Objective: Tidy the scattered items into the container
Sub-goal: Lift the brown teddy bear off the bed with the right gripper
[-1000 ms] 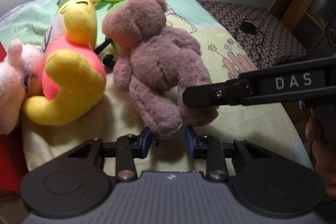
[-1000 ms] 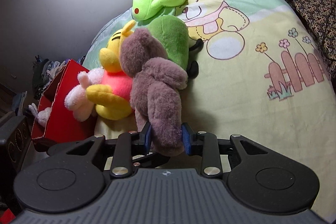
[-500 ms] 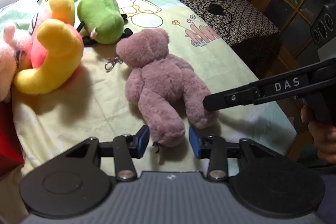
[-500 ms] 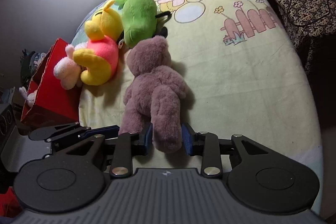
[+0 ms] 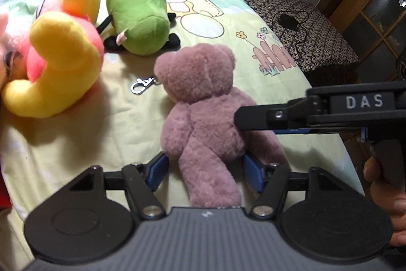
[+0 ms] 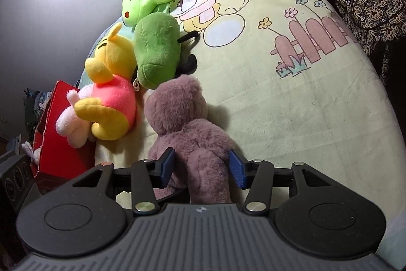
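A mauve teddy bear [image 5: 203, 103] lies face down on a bed [image 6: 291, 118] covered with a cartoon-print sheet, its head pointing away from both cameras. The left tool [image 5: 205, 173] has just been opening; its blue pads [image 5: 157, 170] now stand apart on either side of one of the bear's legs, with small gaps showing, so nothing is pinched. The right tool [image 6: 201, 169] has likewise just been opening; its pads [image 6: 237, 170] are spread around the bear's other leg and lower body, clear of the fur on the right side, close against it on the left. In the left wrist view the right tool reaches in from the right edge, a hand [image 5: 388, 197] gripping its handle. Beside the bear's head lie a green plush [image 6: 157, 50], a yellow and pink plush [image 6: 111, 98] and a metal keychain clasp [image 5: 140, 85]. The red box [image 6: 53, 144] stands at the bed's left edge, a pink plush [image 6: 72, 123] leaning against it.
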`<state>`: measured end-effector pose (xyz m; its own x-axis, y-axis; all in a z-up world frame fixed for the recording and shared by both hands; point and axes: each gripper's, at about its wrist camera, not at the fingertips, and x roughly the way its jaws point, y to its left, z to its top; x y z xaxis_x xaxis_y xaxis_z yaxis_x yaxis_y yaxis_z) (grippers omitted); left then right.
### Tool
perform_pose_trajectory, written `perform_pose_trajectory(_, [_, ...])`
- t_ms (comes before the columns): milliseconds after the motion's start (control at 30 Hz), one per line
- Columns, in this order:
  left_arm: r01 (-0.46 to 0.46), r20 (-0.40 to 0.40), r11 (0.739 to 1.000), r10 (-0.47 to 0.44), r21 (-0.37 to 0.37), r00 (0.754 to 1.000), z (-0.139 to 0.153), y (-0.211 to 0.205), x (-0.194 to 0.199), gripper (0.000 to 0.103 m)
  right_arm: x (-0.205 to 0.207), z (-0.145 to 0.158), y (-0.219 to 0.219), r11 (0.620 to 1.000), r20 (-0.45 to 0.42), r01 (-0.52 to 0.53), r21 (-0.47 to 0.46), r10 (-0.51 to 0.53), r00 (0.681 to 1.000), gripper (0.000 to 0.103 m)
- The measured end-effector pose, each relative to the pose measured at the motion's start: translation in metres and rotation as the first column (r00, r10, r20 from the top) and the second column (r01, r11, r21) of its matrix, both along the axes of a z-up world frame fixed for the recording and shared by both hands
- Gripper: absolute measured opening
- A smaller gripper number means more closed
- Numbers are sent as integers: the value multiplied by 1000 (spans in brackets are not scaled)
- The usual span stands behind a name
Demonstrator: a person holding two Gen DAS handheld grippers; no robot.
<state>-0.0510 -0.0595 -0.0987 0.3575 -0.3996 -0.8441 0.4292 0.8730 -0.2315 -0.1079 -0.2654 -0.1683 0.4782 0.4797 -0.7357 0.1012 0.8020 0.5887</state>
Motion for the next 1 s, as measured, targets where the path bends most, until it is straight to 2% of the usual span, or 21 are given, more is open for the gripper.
perform_pose_trajectory(67, [15,10,1000,-15,10,1000,1,-1,1,62,6,-3,0,1000,-9,-8,10,8,1000,57])
perform_pose_trajectory(200, [15,0,1000,-15,10,1000,0,-3,9,61,12,-5,-1,999,-4,-42,4,42,999,55])
perform_pose_trajectory(367, [53,28,997,-55,62,998,-2,-12,6,61,14,-8,-5,996,-12,-85,26,85,996,55])
perform_pose_trajectory(533, [40,19,999,-40,28,999,-3,-7,9,62,14,-5,0,993,2,-115,-19,115,993,56])
perform_pose_trajectory(800, [51,63,998,-52,28,997,-5,-10,-1,71,9,-6,0,997,16,-76,-21,76,997,56])
perform_pose_trajectory(933, [80,78,992,-88,100,993,-6,-18,-5,81,10,-4,3,995,9,-89,-36,90,996,57])
perform_pose_trajectory(1000, [72,83,992,-80,104,993,-6,-18,-6,81,9,-4,5,996,10,-84,-44,84,996,57])
